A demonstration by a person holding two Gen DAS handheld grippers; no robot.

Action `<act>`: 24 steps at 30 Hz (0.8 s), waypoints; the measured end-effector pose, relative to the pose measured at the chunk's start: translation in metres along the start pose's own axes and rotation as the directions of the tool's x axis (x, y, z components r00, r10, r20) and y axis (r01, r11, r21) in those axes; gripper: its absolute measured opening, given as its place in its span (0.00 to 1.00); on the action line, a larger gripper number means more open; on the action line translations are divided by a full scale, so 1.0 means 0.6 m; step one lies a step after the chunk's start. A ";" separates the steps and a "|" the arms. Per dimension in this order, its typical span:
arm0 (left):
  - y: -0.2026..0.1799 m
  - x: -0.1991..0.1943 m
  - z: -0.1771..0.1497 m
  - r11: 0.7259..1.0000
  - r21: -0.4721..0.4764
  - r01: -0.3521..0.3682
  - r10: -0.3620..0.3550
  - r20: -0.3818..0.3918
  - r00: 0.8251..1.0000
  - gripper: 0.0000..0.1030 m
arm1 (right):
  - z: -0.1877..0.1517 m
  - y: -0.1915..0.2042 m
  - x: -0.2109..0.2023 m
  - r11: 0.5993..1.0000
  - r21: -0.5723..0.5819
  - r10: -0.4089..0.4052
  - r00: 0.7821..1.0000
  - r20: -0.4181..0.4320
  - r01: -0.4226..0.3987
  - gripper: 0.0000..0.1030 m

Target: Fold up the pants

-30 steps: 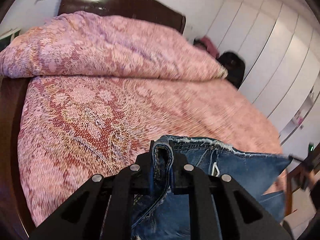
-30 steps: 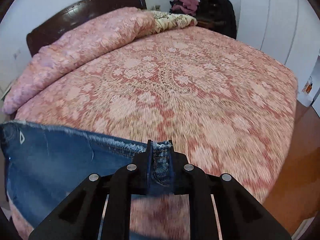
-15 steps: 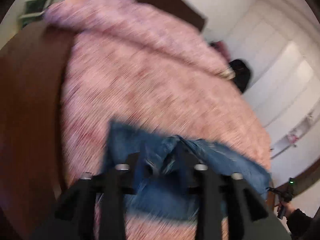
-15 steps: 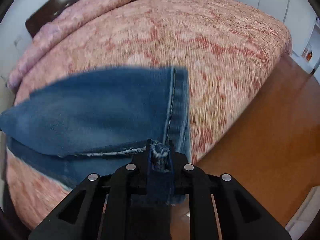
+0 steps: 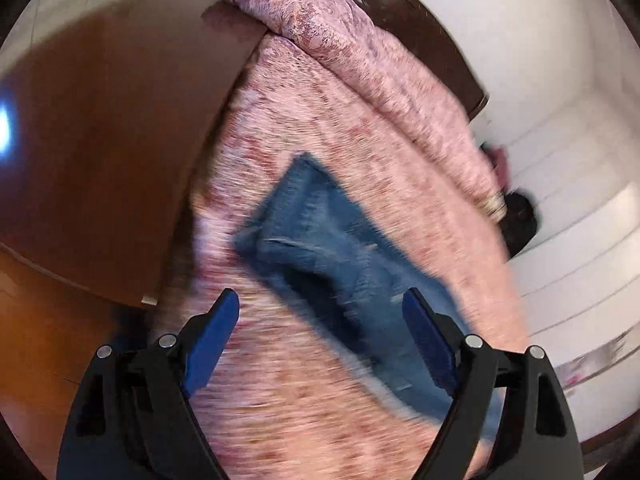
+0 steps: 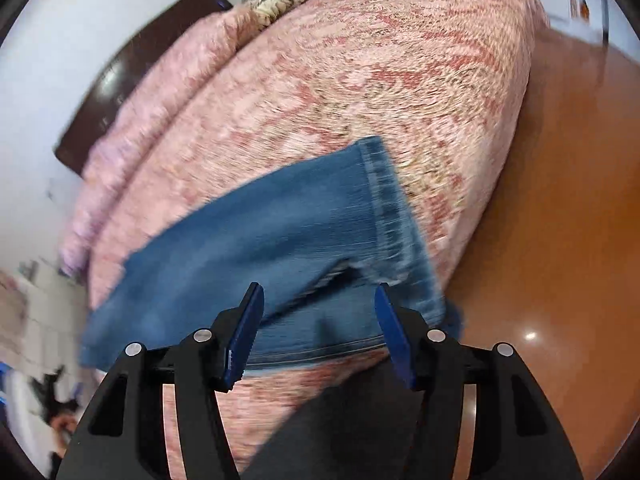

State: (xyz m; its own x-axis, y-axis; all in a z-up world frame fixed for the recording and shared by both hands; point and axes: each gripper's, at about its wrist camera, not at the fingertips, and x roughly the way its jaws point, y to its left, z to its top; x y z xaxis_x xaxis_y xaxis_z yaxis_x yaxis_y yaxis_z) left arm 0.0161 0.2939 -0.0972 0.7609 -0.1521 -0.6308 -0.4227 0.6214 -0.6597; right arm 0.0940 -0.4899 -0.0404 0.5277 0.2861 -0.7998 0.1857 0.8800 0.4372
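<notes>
Jeans (image 6: 272, 248) lie folded on the pink bedspread (image 6: 360, 80); left gripper (image 5: 320, 312) and right gripper (image 6: 318, 300) are opening, gripping nothing.

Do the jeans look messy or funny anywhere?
A bit. The folded jeans lie crooked across the pink bedspread, close to the bed's edge. Their frayed hem corner pokes past that edge over the floor, and the layers don't line up. Nothing looks torn or spilled.
</notes>
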 end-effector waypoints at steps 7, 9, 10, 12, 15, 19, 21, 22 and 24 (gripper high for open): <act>0.006 0.095 0.001 0.970 -0.214 0.113 -0.123 -0.037 0.992 0.70 | -0.010 0.061 0.004 0.997 -0.026 0.074 0.997 -0.011 -0.074 0.55; 0.001 0.114 -0.001 0.967 -0.224 0.121 -0.132 -0.035 0.991 0.66 | -0.015 0.069 0.004 0.997 -0.031 0.075 0.997 -0.013 -0.075 0.55; 0.001 0.124 -0.003 0.964 -0.241 0.113 -0.126 -0.038 0.991 0.57 | -0.016 0.072 0.004 0.996 -0.030 0.086 0.996 -0.013 -0.087 0.55; 0.002 0.141 -0.005 0.952 -0.280 0.123 -0.136 -0.025 0.990 0.41 | -0.021 0.076 -0.002 0.995 -0.028 0.094 0.996 0.001 -0.094 0.55; -0.008 0.146 0.005 0.947 -0.288 0.143 -0.141 0.029 0.990 0.15 | -0.031 0.061 -0.008 0.994 0.040 0.104 0.995 0.005 -0.104 0.55; -0.106 0.116 0.059 0.963 -0.094 0.254 -0.246 0.088 0.965 0.05 | -0.042 0.013 -0.026 0.970 0.199 0.133 0.990 0.047 -0.140 0.55; -0.143 0.097 0.069 0.963 0.053 0.264 -0.269 0.119 0.956 0.04 | -0.051 -0.013 -0.033 0.942 0.288 0.156 0.985 0.072 -0.170 0.55; -0.147 0.092 0.072 0.965 0.103 0.240 -0.252 0.125 0.960 0.04 | -0.055 -0.025 -0.033 0.926 0.329 0.169 0.982 0.081 -0.186 0.55; -0.115 0.104 0.075 0.983 0.110 0.149 -0.160 0.099 0.982 0.04 | -0.067 -0.049 -0.025 0.884 0.415 0.195 0.977 0.086 -0.213 0.55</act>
State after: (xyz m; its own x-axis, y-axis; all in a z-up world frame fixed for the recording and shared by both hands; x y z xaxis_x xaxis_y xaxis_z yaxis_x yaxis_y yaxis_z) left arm 0.1146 0.2760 -0.0726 0.8639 -0.1726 -0.4733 -0.2479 0.6723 -0.6976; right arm 0.0474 -0.5051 -0.0578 0.6232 0.4188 -0.6605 0.3954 0.5599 0.7281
